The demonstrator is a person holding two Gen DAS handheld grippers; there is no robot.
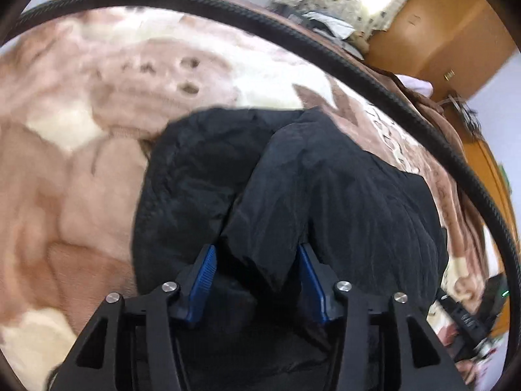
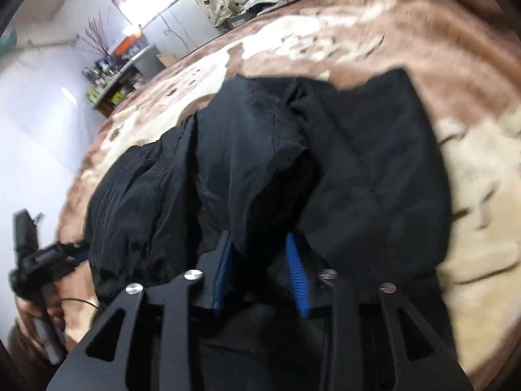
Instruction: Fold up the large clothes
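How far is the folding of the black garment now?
Done: the black garment lies on the brown blanket, already bunched in layers. In hand: the left gripper and the right gripper each have fabric between their pads. Left: laying it down flat and smoothing it.

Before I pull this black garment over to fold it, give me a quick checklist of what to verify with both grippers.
1. Left gripper has cloth of the crumpled black fabric garment between its blue-padded fingers: ok.
2. Right gripper has cloth between its fingers: ok.
3. Grip firmly closed on each side: cannot tell.
4. Garment lying flat: not ok, bunched into ridges.
5. Garment fully on the plush brown-and-cream blanket: cannot tell, near edge hidden.
6. Black braided cable away from garment: ok.
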